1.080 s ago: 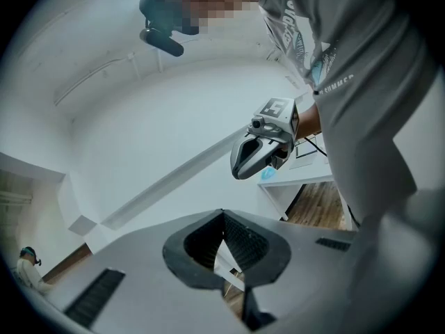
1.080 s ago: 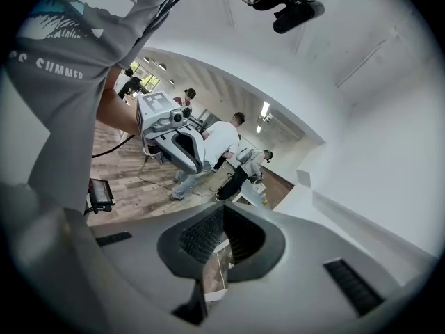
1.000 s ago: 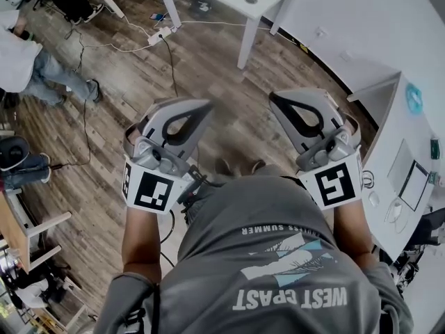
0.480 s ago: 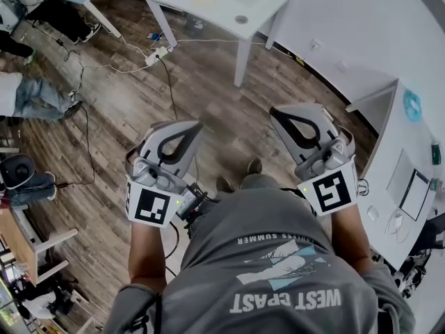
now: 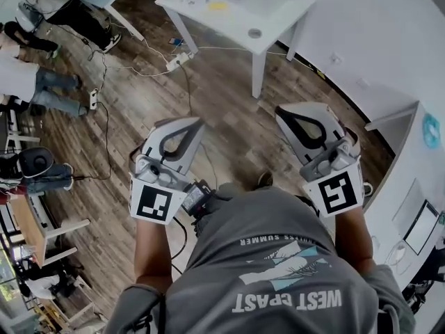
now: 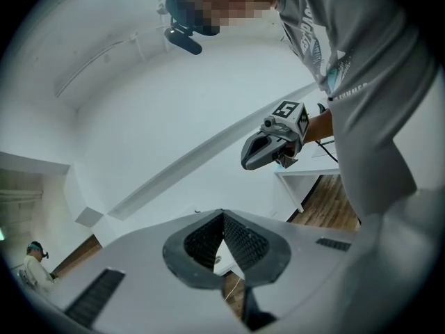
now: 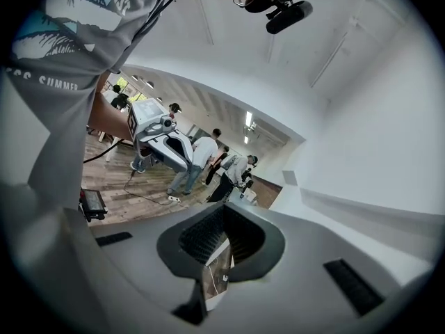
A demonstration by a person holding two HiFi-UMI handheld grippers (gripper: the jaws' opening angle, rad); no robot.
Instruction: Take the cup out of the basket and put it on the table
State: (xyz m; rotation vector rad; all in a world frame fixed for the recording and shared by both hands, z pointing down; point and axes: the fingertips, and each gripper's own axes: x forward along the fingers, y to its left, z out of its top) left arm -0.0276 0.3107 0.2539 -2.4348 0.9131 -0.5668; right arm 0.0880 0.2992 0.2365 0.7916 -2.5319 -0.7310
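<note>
You hold both grippers low at your waist, tips forward, probably a carry pose since nothing is in reach. Left gripper (image 5: 195, 123): jaws pressed together, empty. Right gripper (image 5: 283, 110): same, closed on nothing. Cup and basket show in no view. Head view shows a white table (image 5: 272, 21) ahead on the wood floor (image 5: 125, 110). Only the right gripper view shows people (image 7: 208, 160) off to your side.

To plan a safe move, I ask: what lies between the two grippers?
In the head view, wooden floor lies between the left gripper and the right gripper, with a shoe tip just below.
</note>
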